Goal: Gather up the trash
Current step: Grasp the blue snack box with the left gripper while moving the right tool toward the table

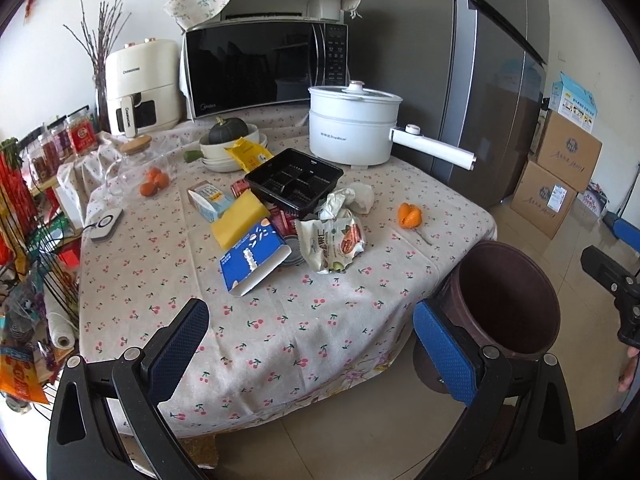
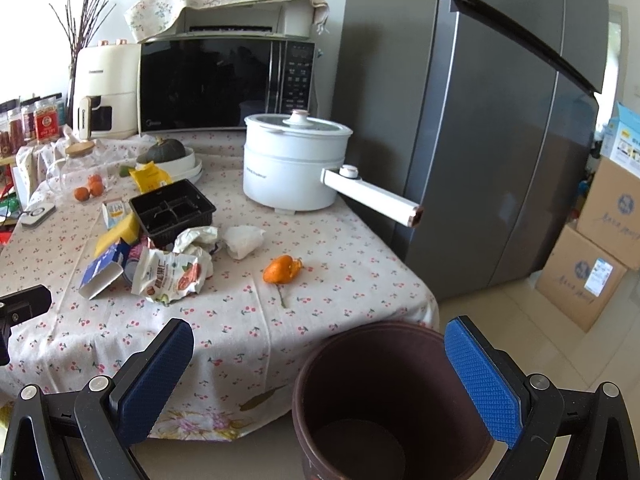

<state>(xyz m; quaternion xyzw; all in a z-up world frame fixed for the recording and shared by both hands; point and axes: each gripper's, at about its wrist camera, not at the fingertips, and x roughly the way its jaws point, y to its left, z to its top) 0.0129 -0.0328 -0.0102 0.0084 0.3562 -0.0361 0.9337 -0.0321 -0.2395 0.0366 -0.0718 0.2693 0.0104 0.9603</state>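
Note:
Trash lies in a heap mid-table: a black plastic tray (image 1: 294, 178) (image 2: 172, 210), a blue carton (image 1: 254, 258) (image 2: 102, 270), a yellow packet (image 1: 240, 220), a crumpled snack wrapper (image 1: 332, 246) (image 2: 172, 276), white tissue (image 1: 356, 198) (image 2: 242, 240) and orange peel (image 1: 410, 215) (image 2: 282, 269). A brown bin (image 1: 504, 300) (image 2: 392, 396), nothing inside, stands on the floor at the table's near right corner. My left gripper (image 1: 316, 344) hangs open over the table's front edge. My right gripper (image 2: 320, 380) is open above the bin.
A white electric pot (image 1: 354, 126) (image 2: 294, 160) with a long handle, a microwave (image 1: 266, 66), an air fryer (image 1: 140, 88), a pumpkin in stacked bowls (image 1: 230, 140) and small oranges (image 1: 154, 182) sit behind the heap. A grey fridge (image 2: 500, 120) and cardboard boxes (image 2: 592, 264) stand to the right.

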